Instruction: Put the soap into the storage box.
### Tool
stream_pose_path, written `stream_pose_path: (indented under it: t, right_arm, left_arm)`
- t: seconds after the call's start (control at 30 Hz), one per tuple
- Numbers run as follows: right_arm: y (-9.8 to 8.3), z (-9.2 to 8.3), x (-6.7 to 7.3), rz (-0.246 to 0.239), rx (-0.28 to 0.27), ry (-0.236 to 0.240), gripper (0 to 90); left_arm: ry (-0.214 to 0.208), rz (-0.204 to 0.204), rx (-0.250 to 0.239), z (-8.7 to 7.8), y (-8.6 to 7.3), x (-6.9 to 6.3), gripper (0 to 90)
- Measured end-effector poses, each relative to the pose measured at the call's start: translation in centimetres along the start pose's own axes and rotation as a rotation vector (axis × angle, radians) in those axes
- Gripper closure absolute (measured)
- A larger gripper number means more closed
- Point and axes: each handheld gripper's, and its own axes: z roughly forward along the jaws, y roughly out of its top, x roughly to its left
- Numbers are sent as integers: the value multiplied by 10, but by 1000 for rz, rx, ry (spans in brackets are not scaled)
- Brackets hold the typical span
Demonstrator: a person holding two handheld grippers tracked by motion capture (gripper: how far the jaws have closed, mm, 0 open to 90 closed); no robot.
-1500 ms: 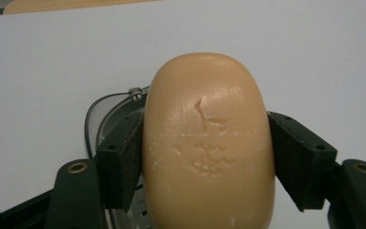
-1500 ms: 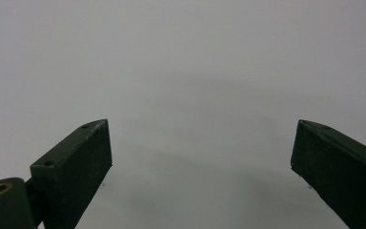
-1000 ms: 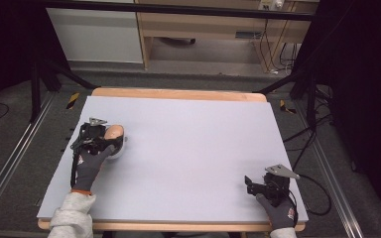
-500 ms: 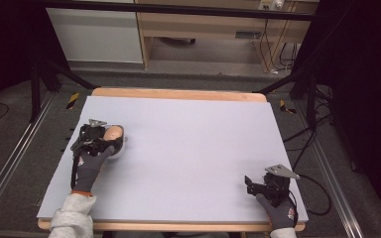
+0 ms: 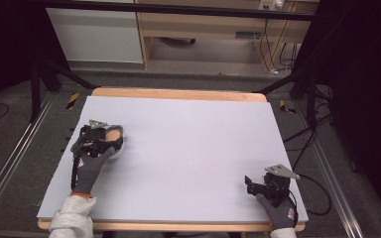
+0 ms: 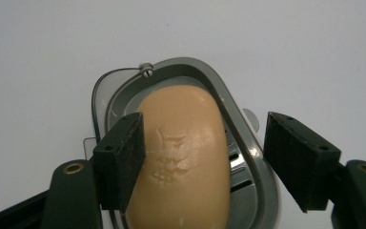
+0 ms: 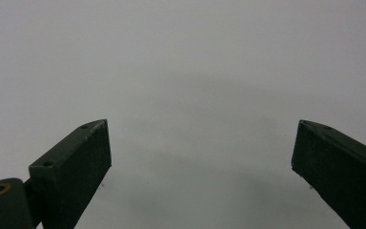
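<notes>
Tan oval soap bar (image 6: 181,157) seated in grey plastic dish (image 6: 259,191), table's left side; long axis aligned with left gripper (image 6: 205,162), jaws wide astride, one touching; right gripper (image 7: 200,176) wide, empty, well apart

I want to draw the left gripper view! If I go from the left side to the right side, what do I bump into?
Left jaw's black pad → tan soap bar, touching that pad → grey soap dish rim → right jaw's black pad, apart from the soap.
</notes>
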Motion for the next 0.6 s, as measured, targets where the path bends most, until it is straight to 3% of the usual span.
stream_pose_path:
  t: [0.33, 0.6]
  right_arm:
    - [0, 0, -1, 0, -3, -7, 64]
    - [0, -2, -2, 15, -6, -19, 64]
  left_arm:
    - [-54, 3, -79, -22, 3, -8, 315]
    - [-103, 22, -110, -36, -11, -19, 327]
